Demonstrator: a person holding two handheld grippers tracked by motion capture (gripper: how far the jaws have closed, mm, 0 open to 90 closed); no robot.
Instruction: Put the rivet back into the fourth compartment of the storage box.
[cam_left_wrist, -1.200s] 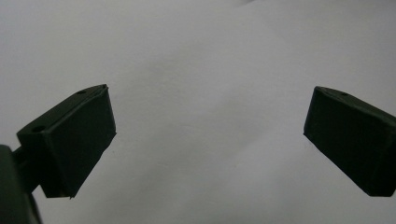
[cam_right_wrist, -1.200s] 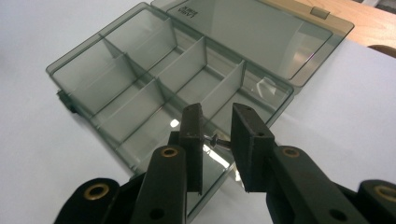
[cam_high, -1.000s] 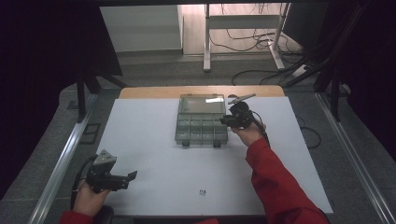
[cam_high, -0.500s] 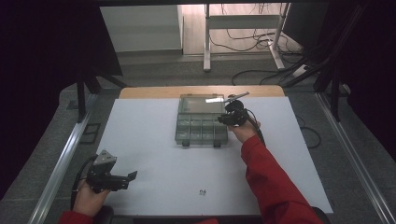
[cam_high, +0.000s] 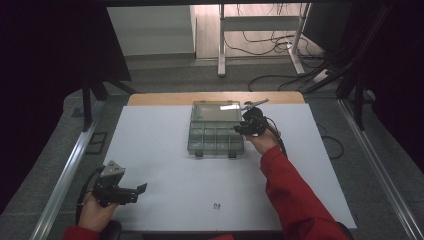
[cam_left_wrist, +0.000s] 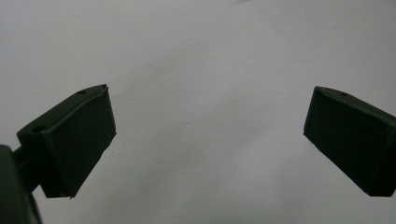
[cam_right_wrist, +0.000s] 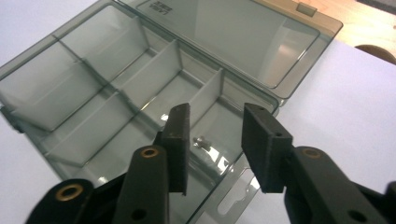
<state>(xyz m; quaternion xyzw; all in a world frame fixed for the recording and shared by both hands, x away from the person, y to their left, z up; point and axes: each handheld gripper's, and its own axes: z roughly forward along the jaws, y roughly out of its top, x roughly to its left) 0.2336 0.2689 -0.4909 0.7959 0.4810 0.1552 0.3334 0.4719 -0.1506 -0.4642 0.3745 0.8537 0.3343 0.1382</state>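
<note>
Item 1: smoky clear plastic compartment box, lid laid open flat toward 12 o'clock, on white counter, centre-far. Long axis runs 9-to-3 o'clock.

Item 2: right gripper, at box's 3 o'clock edge, jaws parted, nothing held. In the right gripper view the same gripper hangs over the end compartment; small silver screw lies on that compartment's floor, just beyond and between the jaws, apart from both.

Item 3: left gripper, near counter's 7 o'clock corner, jaws wide apart, empty, well apart from box. Right hand by far the nearer.

Item 4: tiny dark part on counter near 6 o'clock edge; too small to identify.

Change vs. 1 s ago: right gripper has edged a little toward 12 o'clock along box's end; left gripper, box and tiny part unchanged.
</note>
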